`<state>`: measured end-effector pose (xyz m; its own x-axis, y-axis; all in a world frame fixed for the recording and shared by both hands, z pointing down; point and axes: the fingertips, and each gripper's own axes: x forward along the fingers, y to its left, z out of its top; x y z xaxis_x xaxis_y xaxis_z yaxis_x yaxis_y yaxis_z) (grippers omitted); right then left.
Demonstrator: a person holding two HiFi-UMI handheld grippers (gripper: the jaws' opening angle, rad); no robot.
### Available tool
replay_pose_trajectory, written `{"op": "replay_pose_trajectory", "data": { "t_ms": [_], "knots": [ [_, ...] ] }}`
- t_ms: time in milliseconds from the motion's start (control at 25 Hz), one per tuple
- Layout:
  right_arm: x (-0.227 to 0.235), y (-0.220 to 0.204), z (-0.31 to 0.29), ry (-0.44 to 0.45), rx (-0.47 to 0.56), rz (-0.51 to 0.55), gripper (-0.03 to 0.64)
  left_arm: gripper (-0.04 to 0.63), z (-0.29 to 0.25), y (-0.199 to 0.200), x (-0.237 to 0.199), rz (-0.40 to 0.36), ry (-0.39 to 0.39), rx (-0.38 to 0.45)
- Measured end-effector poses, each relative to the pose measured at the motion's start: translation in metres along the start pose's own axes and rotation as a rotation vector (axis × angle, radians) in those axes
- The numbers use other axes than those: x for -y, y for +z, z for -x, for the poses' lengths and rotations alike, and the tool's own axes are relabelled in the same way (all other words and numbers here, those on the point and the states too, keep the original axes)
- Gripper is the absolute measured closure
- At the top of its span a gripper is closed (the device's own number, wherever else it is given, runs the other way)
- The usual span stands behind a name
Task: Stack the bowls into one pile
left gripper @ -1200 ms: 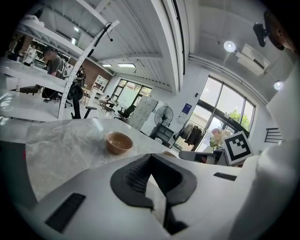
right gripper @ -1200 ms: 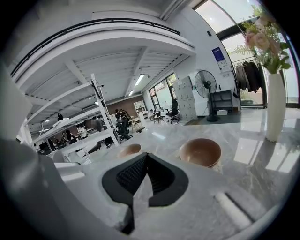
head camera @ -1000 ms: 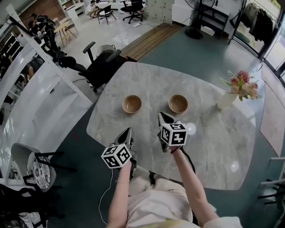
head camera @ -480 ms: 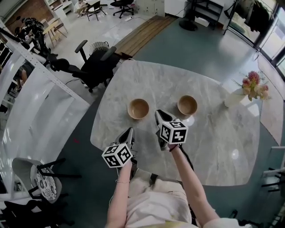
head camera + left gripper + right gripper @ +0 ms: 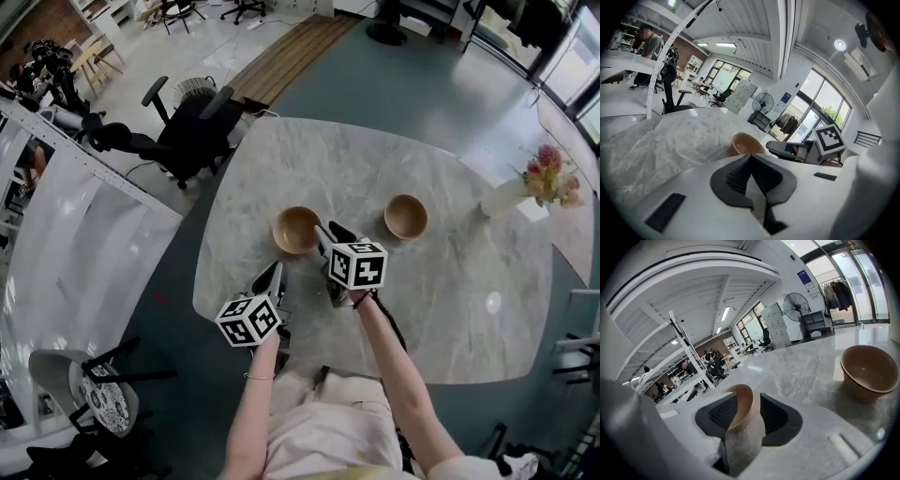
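Since the earlier frame: both grippers have advanced across the marble table (image 5: 450,300) toward the left bowl (image 5: 296,230). The right gripper (image 5: 323,236), clenched a second ago, has come to that bowl's right-hand rim.

Right gripper: its jaws are opening. In the right gripper view the left bowl's rim shows edge-on in the gap between the pads, which do not press on it; nothing is grasped.

Left gripper (image 5: 274,275): clenched on nothing, its pads meeting in the left gripper view. It hovers on the person's side of the left bowl, near but apart from it.

Left bowl: upright, mouth up, on the table, untouched as far as the frames show.

Right bowl (image 5: 406,217): upright, well apart to the right of the left bowl and level with it.

Key relation: the left bowl lies just ahead and slightly left of the right gripper's tips, its wall lined up with the jaw gap. A round bowl has no long axis, so only the rim's alignment matters. The right hand is the nearer one.

Step in hand, as judged: pinching the left bowl's rim, to carry it rightward onto the right bowl. No stacking is done yet.
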<state>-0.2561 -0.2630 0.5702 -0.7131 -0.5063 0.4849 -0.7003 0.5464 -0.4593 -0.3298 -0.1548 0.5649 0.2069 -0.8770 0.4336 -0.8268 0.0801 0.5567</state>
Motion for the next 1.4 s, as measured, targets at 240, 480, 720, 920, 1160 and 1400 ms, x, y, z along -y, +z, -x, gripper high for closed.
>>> {"op": "replay_pose_trajectory", "data": {
  "t_ms": [240, 480, 720, 920, 1160, 1400],
  "knots": [
    [0.001, -0.009, -0.024, -0.018, -0.045, -0.031, 0.468, 0.595, -0.006, -0.002, -0.013, 0.009, 0.009, -0.021],
    [0.011, -0.021, -0.037, -0.077, -0.097, -0.058, 0.469, 0.595, -0.009, -0.007, -0.021, 0.017, 0.014, -0.036],
    [0.015, -0.022, -0.043, -0.128, -0.101, -0.074, 0.494, 0.595, -0.008, -0.007, -0.027, 0.021, 0.014, -0.036],
    [0.018, -0.018, -0.040, -0.176, -0.101, -0.050, 0.584, 0.595, -0.007, -0.002, -0.024, 0.011, 0.001, -0.029],
    [0.017, -0.016, -0.037, -0.185, -0.085, -0.056, 0.588, 0.595, -0.003, 0.000, -0.027, 0.002, 0.002, -0.022],
    [0.026, -0.005, -0.016, -0.183, -0.043, -0.076, 0.588, 0.595, -0.003, 0.000, -0.014, -0.008, -0.011, -0.008]
  ]
}}
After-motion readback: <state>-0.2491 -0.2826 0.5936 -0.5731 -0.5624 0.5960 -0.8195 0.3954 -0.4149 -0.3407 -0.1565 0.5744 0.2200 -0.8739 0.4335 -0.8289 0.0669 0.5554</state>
